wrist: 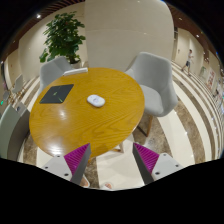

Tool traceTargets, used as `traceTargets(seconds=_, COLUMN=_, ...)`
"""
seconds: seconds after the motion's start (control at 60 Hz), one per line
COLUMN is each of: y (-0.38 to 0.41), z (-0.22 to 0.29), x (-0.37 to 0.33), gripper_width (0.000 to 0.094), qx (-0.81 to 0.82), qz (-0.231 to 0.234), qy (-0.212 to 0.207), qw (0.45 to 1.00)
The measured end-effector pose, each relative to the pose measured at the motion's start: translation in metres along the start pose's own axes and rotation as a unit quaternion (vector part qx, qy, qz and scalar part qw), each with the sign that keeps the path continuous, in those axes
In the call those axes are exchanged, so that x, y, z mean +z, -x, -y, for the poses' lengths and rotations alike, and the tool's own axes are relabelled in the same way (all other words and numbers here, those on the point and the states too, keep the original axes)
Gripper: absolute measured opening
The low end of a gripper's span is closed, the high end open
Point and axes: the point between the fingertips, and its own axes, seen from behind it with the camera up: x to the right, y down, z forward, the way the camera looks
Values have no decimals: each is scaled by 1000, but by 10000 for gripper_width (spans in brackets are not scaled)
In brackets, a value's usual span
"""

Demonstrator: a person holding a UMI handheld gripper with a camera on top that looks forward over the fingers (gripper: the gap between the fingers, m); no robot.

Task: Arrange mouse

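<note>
A small white mouse (95, 99) lies near the middle of a round wooden table (70, 125). A dark mouse mat (57, 95) lies on the table to the left of the mouse, apart from it. My gripper (112, 158) is open and empty, with its purple pads (147, 158) spread wide. It hangs high above the floor at the table's near edge, well short of the mouse.
White chairs stand around the table: one on the right (155, 80), one at the far left (55, 68). A potted plant (64, 35) stands behind the table. A person (188, 55) stands far off on the right. Light floor lies between my fingers.
</note>
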Motion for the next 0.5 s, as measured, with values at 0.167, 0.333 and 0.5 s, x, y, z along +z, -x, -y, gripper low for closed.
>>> traceTargets(seconds=0.167, y=20, z=9, x=10, gripper_width=872, qx=-49, qz=28, qy=-13, qw=998)
traceTargets(seconds=0.333, y=60, z=17, x=47, gripper_width=867, qx=-68, qz=47, qy=-25, qw=996)
traceTargets(seconds=0.5, y=73, z=22, x=79, gripper_width=865, qx=-60, qz=45, qy=-31, qw=997)
